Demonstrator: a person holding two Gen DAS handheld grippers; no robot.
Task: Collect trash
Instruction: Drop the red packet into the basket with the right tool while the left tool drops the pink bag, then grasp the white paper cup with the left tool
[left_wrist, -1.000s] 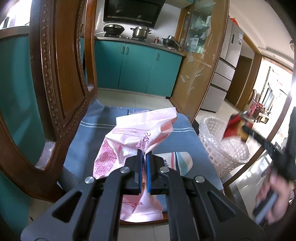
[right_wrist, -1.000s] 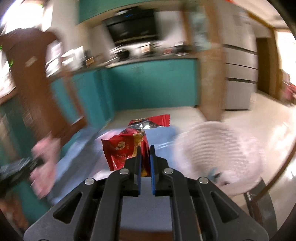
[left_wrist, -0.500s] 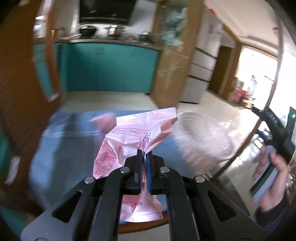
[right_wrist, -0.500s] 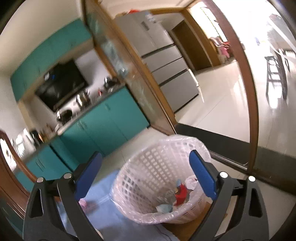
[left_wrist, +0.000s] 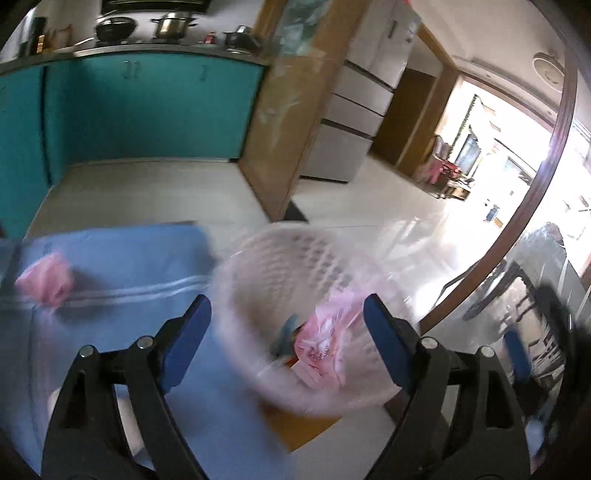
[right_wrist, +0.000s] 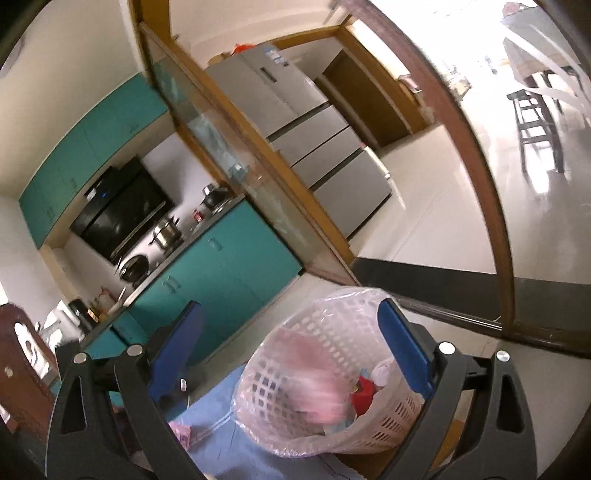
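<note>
Both wide-open, empty grippers, left gripper (left_wrist: 284, 325) and right gripper (right_wrist: 288, 343), hover over the white plastic lattice basket (right_wrist: 373, 314); next, grab the crumpled pink wrapper (left_wrist: 46, 282).

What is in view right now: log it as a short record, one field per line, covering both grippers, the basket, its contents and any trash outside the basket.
left gripper: open, nothing between the fingers, over the basket
right gripper: open, empty, above the basket
basket: white lattice, lined with clear plastic, beside the blue cloth
basket contents: pink bag, red wrapper, other scraps too blurred to name
trash outside basket: small pink piece lying on the blue cloth
</note>
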